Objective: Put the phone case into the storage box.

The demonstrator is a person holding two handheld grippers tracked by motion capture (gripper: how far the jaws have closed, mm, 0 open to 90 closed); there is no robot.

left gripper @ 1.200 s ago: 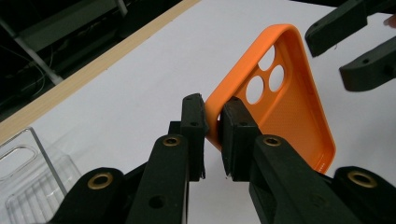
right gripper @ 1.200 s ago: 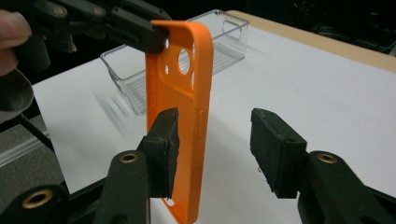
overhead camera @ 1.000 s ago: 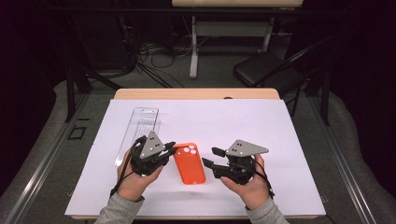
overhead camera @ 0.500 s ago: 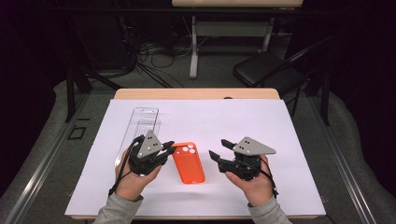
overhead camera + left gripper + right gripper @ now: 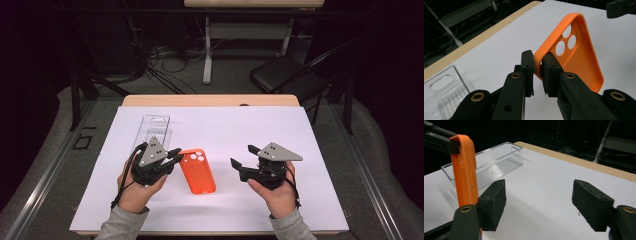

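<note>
Left gripper [image 5: 172, 156] pinches an orange silicone phone case [image 5: 198, 171] by its edge; right gripper [image 5: 242, 159] stands released.

Left gripper view shows the case's hollow inside; the high view shows its back on the white counter [image 5: 225, 130], near a clear plastic tray [image 5: 155, 129]. Right jaws have just been opening, nothing between.

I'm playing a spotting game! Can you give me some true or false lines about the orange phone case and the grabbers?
1. The left gripper pinches the case by its rim. True.
2. The right gripper holds the case too. False: its fingers stand apart with nothing between them, beside the case.
3. The case has round camera holes. True.
4. The clear tray is full of toys. False: nothing shows inside it.
5. The tray sits on the right gripper's side. False: it lies by the left gripper.
</note>
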